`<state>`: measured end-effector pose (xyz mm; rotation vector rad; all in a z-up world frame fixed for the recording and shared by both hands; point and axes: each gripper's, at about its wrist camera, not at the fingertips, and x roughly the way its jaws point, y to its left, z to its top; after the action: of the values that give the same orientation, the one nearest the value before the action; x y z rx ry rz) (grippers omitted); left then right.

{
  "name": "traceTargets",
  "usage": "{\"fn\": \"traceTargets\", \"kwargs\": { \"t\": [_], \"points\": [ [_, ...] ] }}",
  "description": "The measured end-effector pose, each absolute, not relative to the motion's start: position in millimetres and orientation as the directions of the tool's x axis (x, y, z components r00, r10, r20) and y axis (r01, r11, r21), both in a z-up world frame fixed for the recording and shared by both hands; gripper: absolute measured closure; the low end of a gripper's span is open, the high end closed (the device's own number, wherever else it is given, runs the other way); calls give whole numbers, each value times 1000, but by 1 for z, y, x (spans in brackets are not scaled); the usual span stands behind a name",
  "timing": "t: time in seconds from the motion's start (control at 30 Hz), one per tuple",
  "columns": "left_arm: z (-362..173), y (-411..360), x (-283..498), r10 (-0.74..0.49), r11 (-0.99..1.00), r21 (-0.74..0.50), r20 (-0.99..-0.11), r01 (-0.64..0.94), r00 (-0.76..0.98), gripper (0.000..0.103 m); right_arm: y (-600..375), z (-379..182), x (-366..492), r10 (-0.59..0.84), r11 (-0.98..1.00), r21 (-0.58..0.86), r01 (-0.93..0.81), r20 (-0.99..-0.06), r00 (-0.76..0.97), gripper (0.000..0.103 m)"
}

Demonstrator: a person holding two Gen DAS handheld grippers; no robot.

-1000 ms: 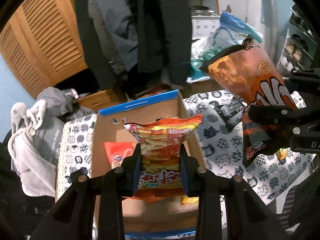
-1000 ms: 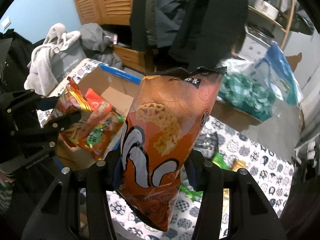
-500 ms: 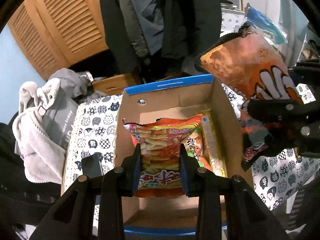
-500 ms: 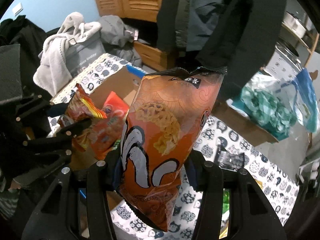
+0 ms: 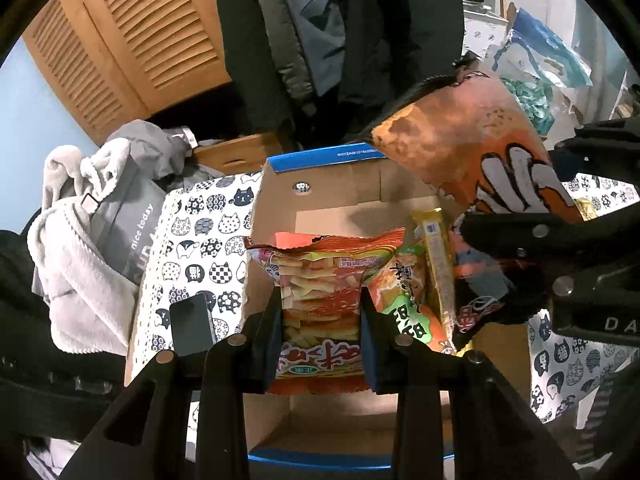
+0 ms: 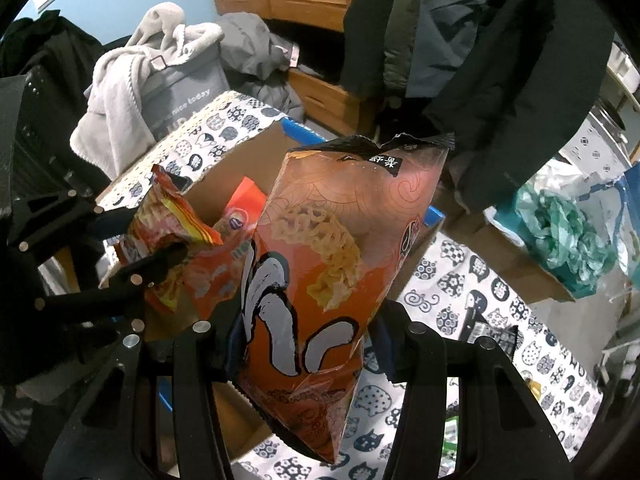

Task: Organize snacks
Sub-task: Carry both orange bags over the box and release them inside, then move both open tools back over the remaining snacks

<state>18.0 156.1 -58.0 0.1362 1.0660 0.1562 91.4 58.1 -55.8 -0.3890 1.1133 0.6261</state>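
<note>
My left gripper is shut on a red and yellow snack bag and holds it over the open cardboard box. Inside the box lie an orange and green snack pack and a long yellow stick pack. My right gripper is shut on a large orange chip bag and holds it above the box's right side. In the left wrist view the chip bag is at the upper right. In the right wrist view the left gripper's bag is at the left.
The box stands on a cat-print tablecloth. A black phone lies left of the box. A grey bag with towels is at the left. Hanging coats are behind. Small wrappers lie on the cloth at the right.
Both grippers have moved over the box with their bags. The box interior now shows more, with the packs inside in view.
</note>
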Motion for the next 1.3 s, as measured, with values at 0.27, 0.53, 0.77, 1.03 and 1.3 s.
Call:
{"fn": "traceTargets", "kwargs": {
  "t": [0.27,0.53,0.77,1.03,1.3],
  "points": [
    [-57,162,19,237,971,213,-855,-106,461,47,67,-58,93,254,752,-14,-659,-916,310,42],
    [-54,160,18,228,974,204,-851,-103,474,40,57,-47,92,258,768,-24,-641,-903,342,33],
    [-51,151,19,203,979,187,-853,-81,481,40,34,-40,92,245,802,-18,-597,-901,357,31],
    [-43,131,19,184,981,189,-845,-41,502,40,1,-34,87,228,835,-25,-550,-893,388,30],
    [-36,99,18,154,980,199,-837,30,525,40,-38,-32,79,207,866,-19,-500,-896,392,30]
  ]
}}
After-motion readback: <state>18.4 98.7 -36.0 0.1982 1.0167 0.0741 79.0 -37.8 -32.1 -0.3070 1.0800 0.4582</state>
